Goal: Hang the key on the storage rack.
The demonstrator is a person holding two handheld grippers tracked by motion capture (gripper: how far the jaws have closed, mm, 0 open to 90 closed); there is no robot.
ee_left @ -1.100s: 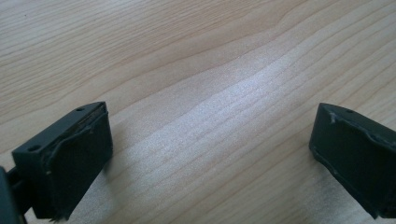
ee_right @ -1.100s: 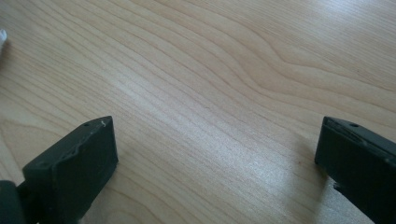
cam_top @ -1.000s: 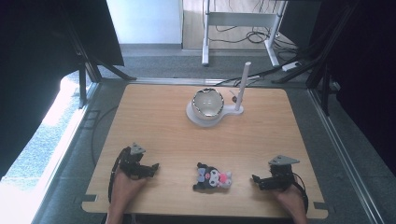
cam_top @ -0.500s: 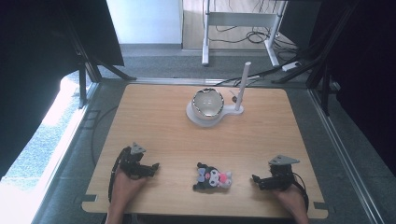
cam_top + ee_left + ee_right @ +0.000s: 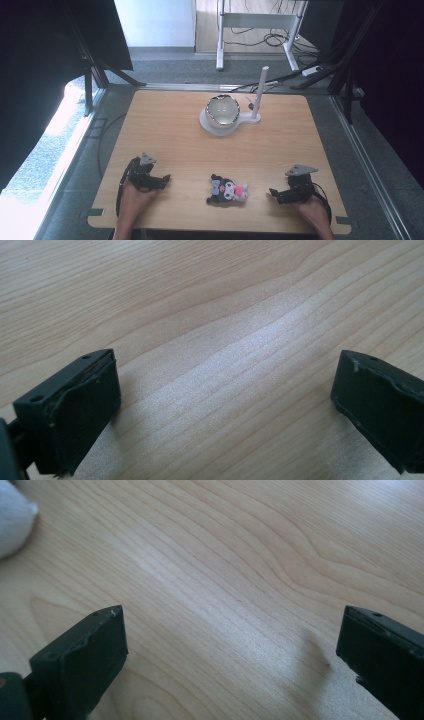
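Nothing has moved since a second ago: both grippers rest low on the table (image 5: 165,115), jaws spread wide over bare wood and holding nothing. The left gripper (image 5: 163,179) and right gripper (image 5: 273,192) flank the plush toy (image 5: 227,190), which lies between them near the front edge. Farther back, well apart, a bowl (image 5: 223,111) sits on a white stand (image 5: 250,118).

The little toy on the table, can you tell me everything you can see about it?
The toy is a small soft-looking plush figure, mostly black with a pale face and a pink patch toward its right end. It lies flat on the wooden table, near the front edge, between the left gripper and the right gripper. Neither gripper touches it; both are open. A pale rounded bit of it shows in the right gripper view's corner. Finer details are too small to tell.
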